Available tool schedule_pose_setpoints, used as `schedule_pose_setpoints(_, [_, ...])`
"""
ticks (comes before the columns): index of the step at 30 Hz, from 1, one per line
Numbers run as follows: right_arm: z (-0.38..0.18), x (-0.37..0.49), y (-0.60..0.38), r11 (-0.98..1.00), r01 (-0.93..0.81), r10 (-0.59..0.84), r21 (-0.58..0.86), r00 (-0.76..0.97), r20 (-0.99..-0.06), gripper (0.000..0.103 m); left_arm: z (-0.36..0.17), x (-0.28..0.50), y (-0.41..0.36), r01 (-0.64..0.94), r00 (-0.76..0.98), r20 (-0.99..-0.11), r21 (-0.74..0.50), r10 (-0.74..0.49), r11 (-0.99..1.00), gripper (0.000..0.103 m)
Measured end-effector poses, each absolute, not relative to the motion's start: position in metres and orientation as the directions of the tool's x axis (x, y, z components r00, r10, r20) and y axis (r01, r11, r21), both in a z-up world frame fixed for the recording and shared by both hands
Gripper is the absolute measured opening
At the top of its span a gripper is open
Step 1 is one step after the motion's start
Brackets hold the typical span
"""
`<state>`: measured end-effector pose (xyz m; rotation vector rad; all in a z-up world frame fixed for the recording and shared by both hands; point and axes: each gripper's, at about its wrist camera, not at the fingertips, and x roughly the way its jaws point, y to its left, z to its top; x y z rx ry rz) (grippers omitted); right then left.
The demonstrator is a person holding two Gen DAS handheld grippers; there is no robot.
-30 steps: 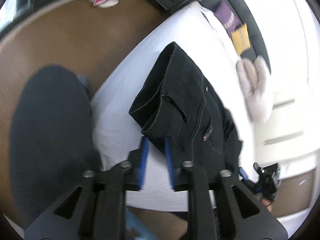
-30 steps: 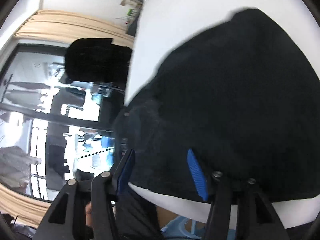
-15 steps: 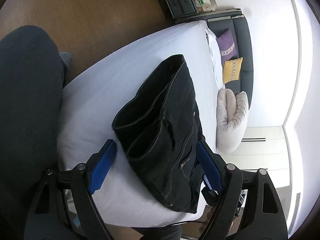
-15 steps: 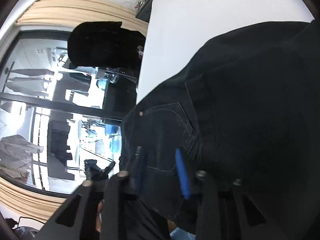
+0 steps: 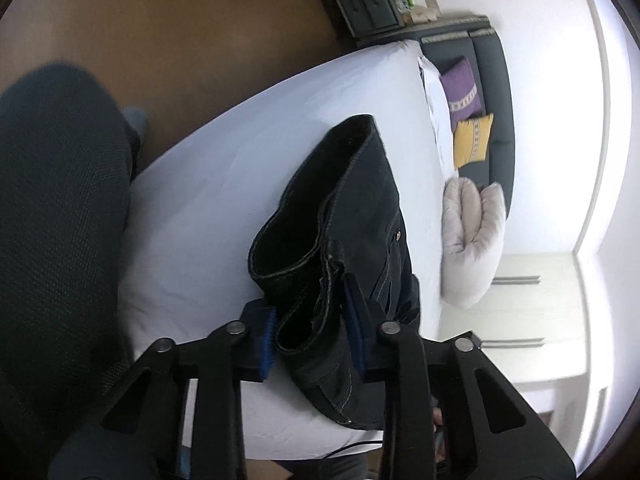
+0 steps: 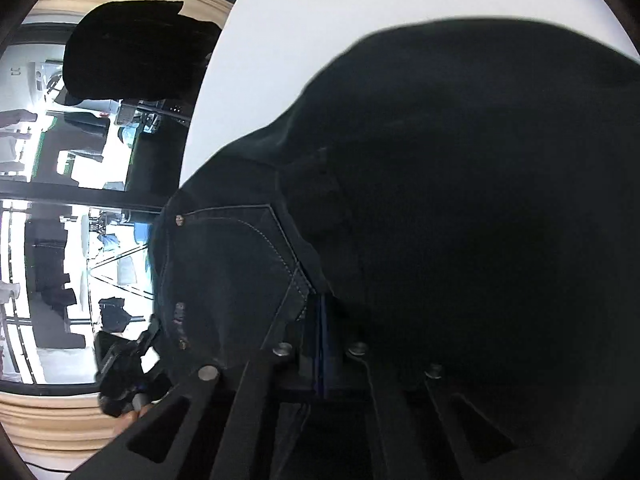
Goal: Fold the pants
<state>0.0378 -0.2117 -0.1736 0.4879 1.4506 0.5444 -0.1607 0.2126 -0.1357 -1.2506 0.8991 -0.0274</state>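
On a white-sheeted bed (image 5: pixel 224 184), dark denim pants (image 5: pixel 352 216) lie bunched in a thick bundle running from the near edge toward the far pillows, with 1 open hem or waist end gaping toward the camera. A dark padded headboard (image 5: pixel 496 92) closes the far end of the bed, where a purple cushion (image 5: pixel 462 90), a yellow cushion (image 5: pixel 472 142) and a pale curved pillow (image 5: pixel 472 240) sit well apart from the pants. Brown floor (image 5: pixel 160 40) shows to the left.

The left claw (image 5: pixel 314 330) has just been closing and its blue pads now press on the near end of the bundle, several layers of seam and cloth caught between them. In the right wrist view the right claw (image 6: pixel 323 336) has also just been closing; its pads stand together, and a pocket edge of the pants (image 6: pixel 480 200) appears pinched in them, though the dark cloth makes the exact hold hard to read.

The step in hand looks like the 2-handed pickup that starts a fold, since the garment is still heaped, not flat. The next move likely calls for lifting both held points together, drawing them apart to pull the cloth taut, and laying it smooth on the bed. A slipping thick seam is the risk.
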Motion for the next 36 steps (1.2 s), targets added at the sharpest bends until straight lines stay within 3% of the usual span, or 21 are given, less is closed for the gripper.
schedule_pose_setpoints(3, [-0.173, 0.033, -0.210, 0.802, -0.068, 0.596, 0.593, 0.059, -0.800, 0.000, -0.119, -0.157, 0.207, -0.412, 0.674, -0.576, -0.812, -0.462, 0.413, 0.016])
schedule_pose_setpoints(10, [-0.171, 0.027, -0.202, 0.833, -0.106, 0.552, 0.543, 0.114, -0.826, 0.000, -0.056, -0.143, 0.183, -0.281, 0.700, -0.562, -0.784, -0.441, 0.553, 0.013])
schedule_pose_setpoints(14, [-0.166, 0.025, -0.214, 0.793, -0.098, 0.610, 0.602, 0.130, -0.782, 0.000, -0.015, -0.121, 0.150, -0.178, 0.702, -0.548, -0.753, -0.454, 0.633, 0.013])
schedule_pose_setpoints(15, [-0.159, 0.024, -0.222, 0.764, -0.084, 0.645, 0.640, 0.145, -0.750, 0.003, -0.006, -0.115, 0.140, -0.151, 0.700, -0.547, -0.742, -0.459, 0.654, 0.013])
schedule_pose_setpoints(16, [-0.153, 0.025, -0.232, 0.744, -0.078, 0.666, 0.664, 0.168, -0.727, 0.014, 0.005, -0.110, 0.127, -0.112, 0.695, -0.548, -0.723, -0.467, 0.682, 0.013])
schedule_pose_setpoints(19, [-0.122, 0.019, -0.272, 0.644, -0.069, 0.743, 0.762, 0.293, -0.601, 0.069, 0.033, -0.093, 0.075, 0.028, 0.661, -0.556, -0.653, -0.504, 0.757, 0.013])
schedule_pose_setpoints(20, [-0.112, 0.019, -0.287, 0.605, -0.063, 0.767, 0.794, 0.313, -0.560, 0.078, 0.039, -0.088, 0.055, 0.070, 0.644, -0.562, -0.633, -0.520, 0.771, 0.013])
schedule_pose_setpoints(26, [-0.083, 0.022, -0.323, 0.445, -0.130, 0.878, 0.886, 0.255, -0.404, 0.085, 0.026, -0.070, -0.075, 0.290, 0.492, -0.648, -0.507, -0.581, 0.811, 0.013])
schedule_pose_setpoints(29, [-0.083, 0.024, -0.332, 0.463, -0.135, 0.872, 0.876, 0.248, -0.423, 0.092, 0.011, -0.071, -0.116, 0.357, 0.438, -0.697, -0.445, -0.568, 0.821, 0.013])
schedule_pose_setpoints(36, [-0.098, 0.033, -0.304, 0.524, -0.129, 0.850, 0.842, 0.152, -0.505, 0.091, -0.008, -0.077, -0.155, 0.448, 0.413, -0.754, -0.321, -0.512, 0.835, 0.013])
